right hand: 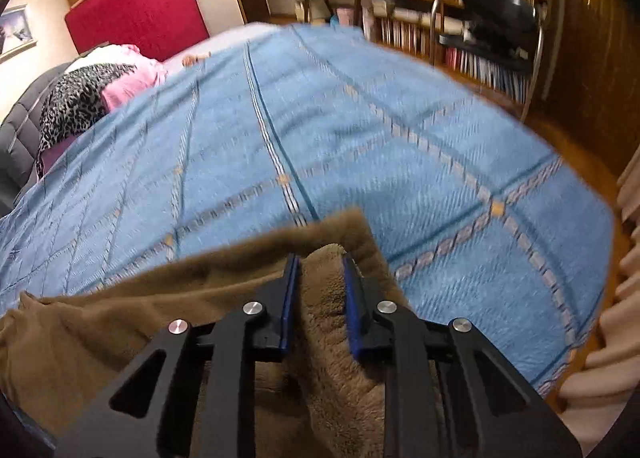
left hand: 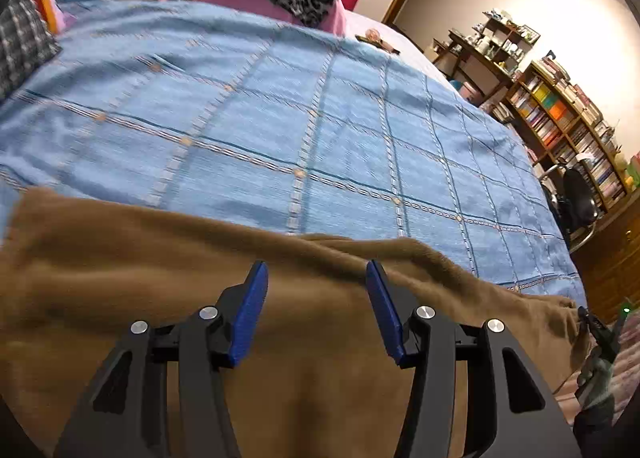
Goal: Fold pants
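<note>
Across the upper frame of both views the blue bedspread (left hand: 320, 117) lies bare; brown pants (left hand: 120, 278) fill the lower edge, their hem running left to right. The left gripper (left hand: 316, 310) gapes over them; the right gripper (right hand: 320, 298) pinches a fuzzy fold

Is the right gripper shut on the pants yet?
Yes. The right gripper is shut on the brown pants: a bunched fold is pinched between its blue fingers.
</note>
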### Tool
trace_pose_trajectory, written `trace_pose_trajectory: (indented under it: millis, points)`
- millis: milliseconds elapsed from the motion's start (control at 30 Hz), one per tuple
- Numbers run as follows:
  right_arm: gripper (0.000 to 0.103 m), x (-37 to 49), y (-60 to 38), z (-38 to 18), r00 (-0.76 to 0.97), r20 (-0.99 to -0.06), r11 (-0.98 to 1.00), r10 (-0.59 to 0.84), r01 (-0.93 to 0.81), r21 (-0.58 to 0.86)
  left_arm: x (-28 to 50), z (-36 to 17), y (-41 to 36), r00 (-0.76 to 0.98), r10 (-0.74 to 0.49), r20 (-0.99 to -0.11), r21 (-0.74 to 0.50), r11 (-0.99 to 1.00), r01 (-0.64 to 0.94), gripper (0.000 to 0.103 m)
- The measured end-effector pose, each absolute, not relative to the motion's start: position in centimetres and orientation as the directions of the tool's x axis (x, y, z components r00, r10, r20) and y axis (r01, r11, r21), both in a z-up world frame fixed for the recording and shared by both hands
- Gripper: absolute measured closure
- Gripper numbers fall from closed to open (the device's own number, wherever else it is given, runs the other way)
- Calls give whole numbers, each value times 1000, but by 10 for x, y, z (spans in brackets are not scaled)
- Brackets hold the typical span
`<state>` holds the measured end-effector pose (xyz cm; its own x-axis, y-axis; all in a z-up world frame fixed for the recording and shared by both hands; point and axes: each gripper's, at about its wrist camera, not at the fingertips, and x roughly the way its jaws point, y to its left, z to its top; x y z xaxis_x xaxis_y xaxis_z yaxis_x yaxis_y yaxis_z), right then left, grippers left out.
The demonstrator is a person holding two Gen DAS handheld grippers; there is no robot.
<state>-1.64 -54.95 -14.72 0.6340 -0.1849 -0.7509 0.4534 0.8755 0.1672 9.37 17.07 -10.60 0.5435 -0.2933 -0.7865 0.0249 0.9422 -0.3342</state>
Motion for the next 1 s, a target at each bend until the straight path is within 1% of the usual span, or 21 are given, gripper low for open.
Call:
trace_pose_trajectory:
  millis: [100,167,233,367,433,567,633,667,700,733,833,933,1000]
  points:
    - [82,-17,-550,-129,679,-707,877,-200,446,180,104,-121,154,545,-293,-785,-330,943,31,52]
    - [82,-8,-547,-130,678,-702,891,-218,432,141,109,-132,144,550,-267,-791,-303,953,26,52]
    - [82,3,-548,-142,658,-718,894,-226,432,115,113,-142,139,558,-229,-797,-270,963,9,52]
    - [82,12,-561,-174,624,-752,874,-211,464,140,121,-160,136,555,-177,-812,-237,971,-37,52]
    - [82,12,-565,-188,627,-753,870,-199,467,159,125,-167,136,548,-152,-823,-218,974,-57,52]
    - [81,9,-569,-195,646,-740,863,-185,468,193,129,-172,133,541,-102,-835,-166,984,-71,52]
    - [76,4,-574,-191,659,-733,851,-169,473,230,133,-175,132,536,-81,-840,-146,986,-79,52]
    - [64,-1,-576,-187,667,-726,843,-168,479,245,133,-175,132,535,-79,-841,-145,986,-82,52]
    - [56,-9,-580,-179,682,-710,828,-176,493,268,133,-175,133,534,-79,-842,-146,986,-85,52]
    - [54,-18,-583,-173,700,-690,815,-182,500,292,133,-174,133,535,-79,-841,-146,986,-84,52]
    - [54,-48,-593,-153,733,-649,783,-205,521,340,132,-171,133,533,-73,-843,-142,986,-88,52]
    - [54,-72,-591,-140,739,-636,786,-221,521,332,128,-159,132,545,-76,-835,-157,982,-104,52]
    - [54,-87,-580,-138,749,-633,803,-194,492,336,121,-148,128,559,-98,-823,-186,977,-102,51]
